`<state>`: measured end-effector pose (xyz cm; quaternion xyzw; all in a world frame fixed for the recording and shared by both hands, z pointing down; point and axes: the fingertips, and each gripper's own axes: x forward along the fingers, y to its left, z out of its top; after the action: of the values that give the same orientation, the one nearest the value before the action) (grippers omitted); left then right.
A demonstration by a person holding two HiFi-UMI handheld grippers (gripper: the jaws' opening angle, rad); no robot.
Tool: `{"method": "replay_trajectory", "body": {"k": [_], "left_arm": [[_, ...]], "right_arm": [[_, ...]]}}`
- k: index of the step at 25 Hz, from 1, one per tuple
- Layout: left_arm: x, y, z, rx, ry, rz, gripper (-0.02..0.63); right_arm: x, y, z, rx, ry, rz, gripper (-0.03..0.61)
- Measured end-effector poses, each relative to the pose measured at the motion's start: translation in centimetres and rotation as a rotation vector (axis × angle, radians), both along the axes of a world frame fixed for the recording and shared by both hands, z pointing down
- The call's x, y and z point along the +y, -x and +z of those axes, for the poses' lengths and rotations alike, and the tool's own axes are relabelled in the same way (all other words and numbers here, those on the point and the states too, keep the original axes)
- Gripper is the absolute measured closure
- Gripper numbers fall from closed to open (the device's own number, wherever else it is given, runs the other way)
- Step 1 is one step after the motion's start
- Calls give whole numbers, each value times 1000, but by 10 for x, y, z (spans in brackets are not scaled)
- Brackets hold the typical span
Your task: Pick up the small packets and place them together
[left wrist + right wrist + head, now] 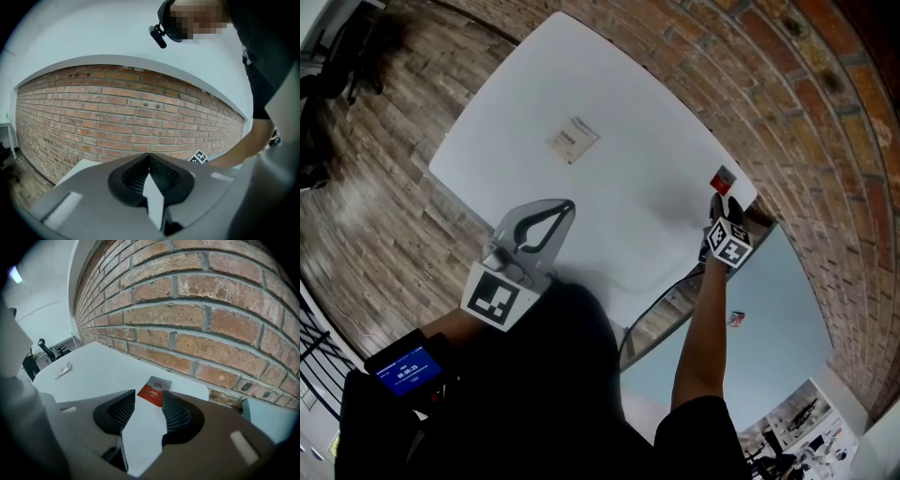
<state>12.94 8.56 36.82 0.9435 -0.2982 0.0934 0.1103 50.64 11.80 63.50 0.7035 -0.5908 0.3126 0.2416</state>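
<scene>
task barely begun: red packet [153, 391] and tan packet [573, 140] lie well apart
right gripper [149, 395] fingers [176, 416] parted at the red packet; left gripper [149, 157] fingers [131, 180] clenched, empty

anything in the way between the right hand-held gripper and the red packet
Nothing visible. The red packet lies flat on the table just ahead of the open right hand-held gripper, with only bare tabletop between them. The stretch toward the other packet also looks bare.

Left hand-held gripper [149, 157] is closed, right hand-held gripper [148, 394] open.
</scene>
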Motion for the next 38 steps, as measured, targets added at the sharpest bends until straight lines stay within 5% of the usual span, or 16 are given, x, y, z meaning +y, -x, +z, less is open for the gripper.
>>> {"method": "replay_trajectory", "body": {"k": [16,25,38], "left_arm": [[3,15,15,-55,25,-25,614],[1,19,19,-67,39,-42,614],[-2,10,18,-71,38,-18,614]], "right_arm": [[-33,-40,19,-17,26,45,408],[-46,-55,32,-153,1,120,442],[-49,-54,31,-196,7,107,505]]}}
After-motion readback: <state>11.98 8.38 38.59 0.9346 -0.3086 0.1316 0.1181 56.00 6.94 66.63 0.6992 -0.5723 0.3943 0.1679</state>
